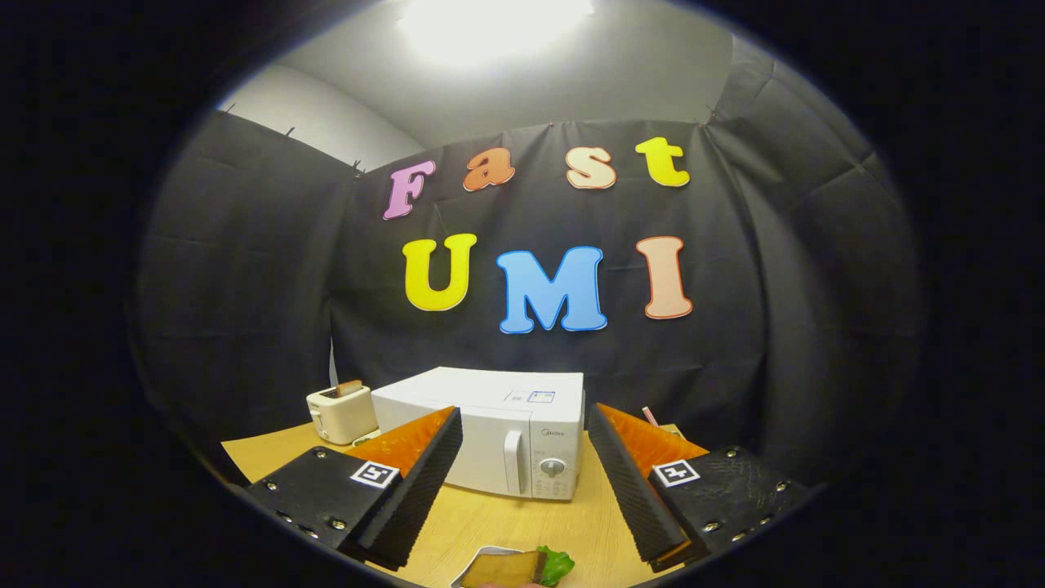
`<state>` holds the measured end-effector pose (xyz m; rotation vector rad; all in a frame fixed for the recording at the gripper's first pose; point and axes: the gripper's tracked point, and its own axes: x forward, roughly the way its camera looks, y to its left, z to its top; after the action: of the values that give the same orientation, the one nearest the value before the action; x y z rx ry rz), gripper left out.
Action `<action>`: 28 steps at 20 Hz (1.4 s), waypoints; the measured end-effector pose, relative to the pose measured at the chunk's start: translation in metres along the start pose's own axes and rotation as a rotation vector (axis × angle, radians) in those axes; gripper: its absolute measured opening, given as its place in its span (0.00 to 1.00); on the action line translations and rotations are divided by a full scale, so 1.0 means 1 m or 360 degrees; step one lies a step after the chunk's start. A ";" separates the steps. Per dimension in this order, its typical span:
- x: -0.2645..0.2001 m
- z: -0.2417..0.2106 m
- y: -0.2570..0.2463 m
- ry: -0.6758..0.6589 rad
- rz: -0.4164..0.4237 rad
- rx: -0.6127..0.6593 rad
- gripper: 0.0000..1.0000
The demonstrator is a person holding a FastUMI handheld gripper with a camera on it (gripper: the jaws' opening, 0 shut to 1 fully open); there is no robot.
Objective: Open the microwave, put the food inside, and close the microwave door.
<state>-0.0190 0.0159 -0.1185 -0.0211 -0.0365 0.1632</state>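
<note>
Claw (524, 482) fingers stand spread wide and released above a wooden tabletop (531, 523), gripping nothing, with bare wood and the front of the appliance showing in the gap between them. At far left, beyond the left finger, a small cream toaster (340, 414) sits with a slice of toast (349, 387) poking up from its slot. Just beside it to the right, straight ahead of the claw and beyond the fingertips, a white microwave (490, 433) rests on the tabletop with its door closed, its vertical handle (513, 461) and a round dial (553, 469) facing the camera on the right part of its front. Close in, below the gap between the fingers, a white plate (478, 563) carries the food (504, 569), a browned slab with a green lettuce leaf (557, 565) at its right side. Behind the right finger, a thin pink stick-like object (650, 416) shows against the dark cloth wall (245, 310); what it is cannot be told.
</note>
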 end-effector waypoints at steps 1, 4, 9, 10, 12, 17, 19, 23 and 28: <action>0.007 -0.009 0.005 -0.0006 0.0006 -0.0012 0.97; 0.035 -0.037 0.020 -0.0004 0.0012 -0.0043 0.97; 0.096 -0.086 0.030 0.0085 -0.0010 -0.0012 0.97; 0.108 -0.094 0.030 0.0109 -0.0010 0.0010 0.97; 0.132 -0.107 0.030 0.0146 -0.0026 0.0056 0.97; 0.176 -0.138 0.027 0.0221 -0.0111 0.0116 0.95; 0.188 -0.147 0.027 0.0238 -0.0141 0.0110 0.95; 0.203 -0.164 0.021 0.0263 -0.0233 0.0092 0.94; 0.213 -0.170 0.012 0.0243 -0.0318 0.0181 0.75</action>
<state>0.1956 0.0590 -0.2817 0.0831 0.1226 -0.0367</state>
